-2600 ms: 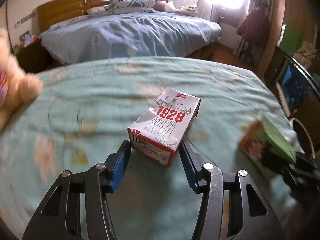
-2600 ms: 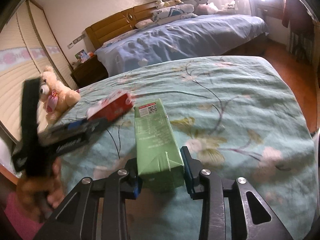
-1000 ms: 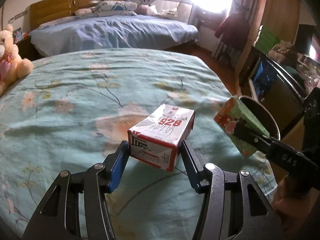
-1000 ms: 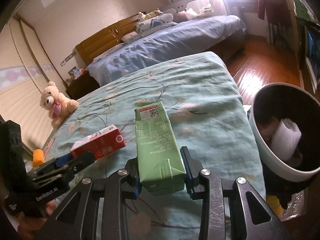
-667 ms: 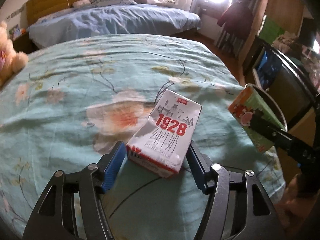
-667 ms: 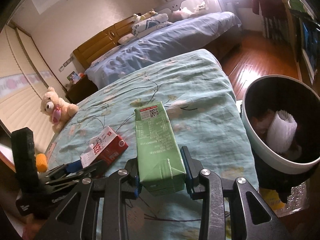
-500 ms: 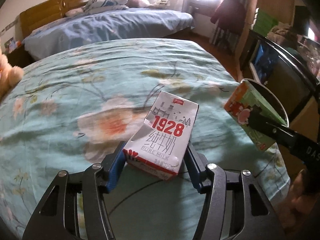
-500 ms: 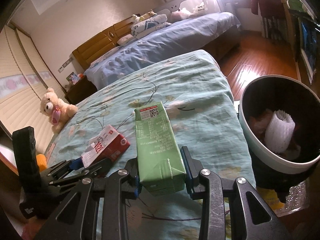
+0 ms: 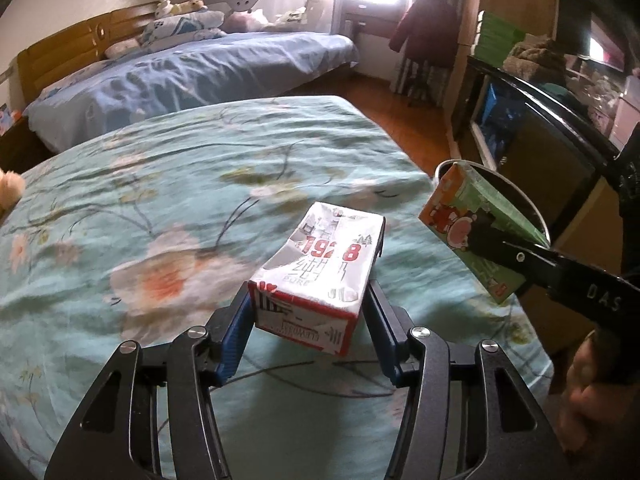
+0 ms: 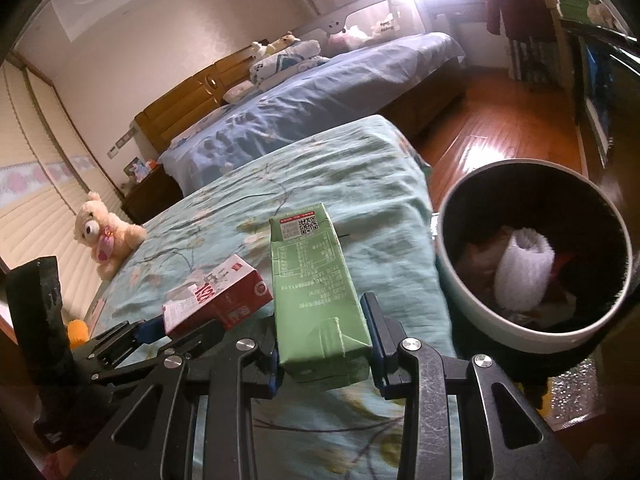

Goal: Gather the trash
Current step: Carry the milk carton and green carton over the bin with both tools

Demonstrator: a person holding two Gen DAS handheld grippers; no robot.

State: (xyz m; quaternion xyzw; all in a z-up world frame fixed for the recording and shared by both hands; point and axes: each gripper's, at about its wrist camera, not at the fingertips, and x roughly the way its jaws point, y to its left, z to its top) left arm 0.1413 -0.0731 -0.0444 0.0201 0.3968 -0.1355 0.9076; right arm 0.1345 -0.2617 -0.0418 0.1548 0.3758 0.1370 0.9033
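Left tongs [image 9: 310, 316] grip a red-and-white milk carton [image 9: 320, 276] by its sides; their jaws have just been closing a little on it. Carton held clear above the teal floral bedspread [image 9: 160, 208]. Print readable: "1928" in red, partly creased, with Chinese characters below that I cannot make out.

Right tongs [image 10: 324, 340] clamp a green carton [image 10: 316, 296] at its folded base. Upper face shows a QR code in a red-edged label and a table of small print, not legible. In the left view its other side is orange with cartoon figures. The tong arm reads "DAS".

Green carton sits just beside a round bin [image 10: 472, 312], above the bed edge. Bin holds a white paper roll [image 10: 524, 272] and scraps.
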